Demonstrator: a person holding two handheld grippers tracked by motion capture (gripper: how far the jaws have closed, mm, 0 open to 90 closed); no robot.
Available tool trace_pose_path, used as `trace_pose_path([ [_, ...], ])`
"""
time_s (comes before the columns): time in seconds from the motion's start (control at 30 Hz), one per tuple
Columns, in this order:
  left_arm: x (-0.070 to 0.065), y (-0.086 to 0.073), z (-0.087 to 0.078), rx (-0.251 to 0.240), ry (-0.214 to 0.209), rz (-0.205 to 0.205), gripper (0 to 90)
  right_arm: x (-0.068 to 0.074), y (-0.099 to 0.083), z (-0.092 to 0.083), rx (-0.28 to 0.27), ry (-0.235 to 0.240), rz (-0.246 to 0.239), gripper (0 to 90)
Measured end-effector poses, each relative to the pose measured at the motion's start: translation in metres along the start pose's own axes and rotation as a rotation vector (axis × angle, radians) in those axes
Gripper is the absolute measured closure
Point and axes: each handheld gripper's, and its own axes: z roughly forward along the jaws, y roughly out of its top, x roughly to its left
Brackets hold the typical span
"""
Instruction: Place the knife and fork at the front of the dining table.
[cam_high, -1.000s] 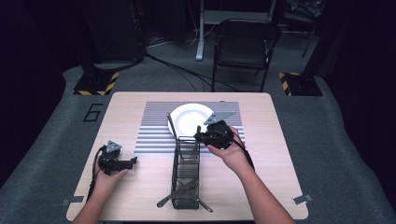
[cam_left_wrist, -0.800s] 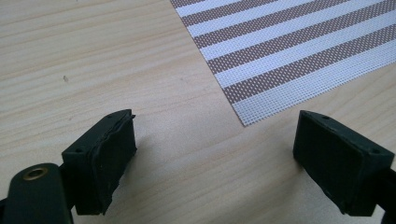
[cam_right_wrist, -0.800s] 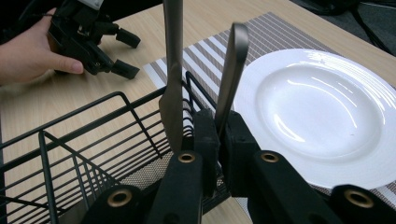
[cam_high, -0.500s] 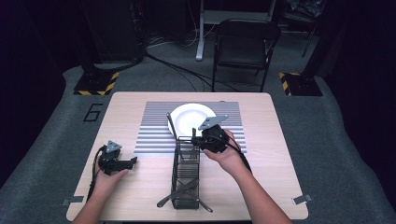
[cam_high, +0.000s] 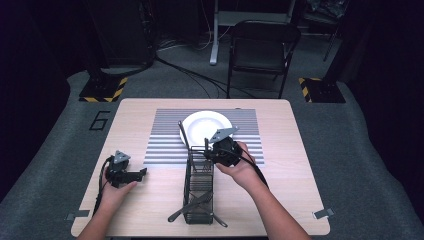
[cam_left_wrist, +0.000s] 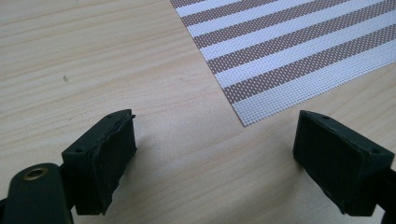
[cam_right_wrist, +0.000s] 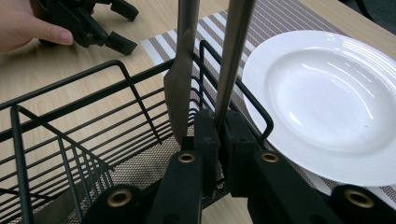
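One black wire rack (cam_high: 199, 187) stands on the desk (cam_high: 300, 165), long axis running 12 to 6 o'clock, its far end overlapping the near edge of the striped mat (cam_high: 165, 140). Contents: several pieces of dark cutlery. One handle (cam_high: 183, 134) leans out of the far end toward 11 o'clock, over the mat. At the near end two pieces (cam_high: 192, 205) lie crossed low in the rack, ends poking out at 7 and 5 o'clock; whether they are forks or spoons is not clear at this resolution.

One white plate (cam_high: 202, 125), empty, sits on the mat at 12 o'clock from the rack, just beside its far end.

Right tool (cam_high: 207, 149) is at the rack's far right corner. In the right gripper view its jaws are closed on a slim metal handle (cam_right_wrist: 231, 60) standing nearly upright just inside the rack's end wire (cam_right_wrist: 233, 93). A second piece, a flat blade-shaped utensil (cam_right_wrist: 180, 79), stands just to the left of it, not gripped.

Left tool (cam_high: 131, 176) rests on bare desk at 9 o'clock from the rack, well apart from it. Its jaws stand wide apart, holding nothing, with the mat corner (cam_left_wrist: 243, 116) ahead of them.

Beyond the desk: one folding chair (cam_high: 262, 45) at 12 o'clock, cables on the floor, and two hazard-striped blocks (cam_high: 102, 92).
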Motion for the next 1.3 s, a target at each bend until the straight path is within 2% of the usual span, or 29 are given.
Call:
trace_pose_path([
  [0.33, 0.0, 0.0, 0.0, 0.0, 0.001, 0.0, 12.9, 0.002, 0.0, 0.003, 0.006, -0.015, 0.0, 86.5],
  [0.47, 0.0, 0.0, 0.0, 0.0, 0.0, 0.0, 13.0, 0.002, 0.001, 0.003, 0.009, -0.011, 0.005, 86.6],
  [0.53, 0.0, 0.0, 0.0, 0.0, 0.0, 0.0, 13.0, 0.003, 0.003, 0.001, 0.016, 0.002, -0.015, 86.7],
  [0.6, 0.0, 0.0, 0.0, 0.0, 0.0, 0.0, 13.0, 0.004, 0.004, 0.001, 0.01, -0.001, -0.011, 86.7],
  [0.8, 0.0, 0.0, 0.0, 0.0, 0.0, 0.0, 12.9, 0.006, 0.01, -0.008, 0.001, 0.019, -0.018, 86.7],
  [1.03, 0.0, 0.0, 0.0, 0.0, 0.0, 0.0, 12.9, 0.009, 0.018, -0.019, 0.006, 0.039, 0.014, 86.7],
  [1.3, 0.0, 0.0, 0.0, 0.0, 0.0, 0.0, 13.0, 0.011, 0.029, -0.033, 0.001, 0.052, 0.004, 86.7],
])
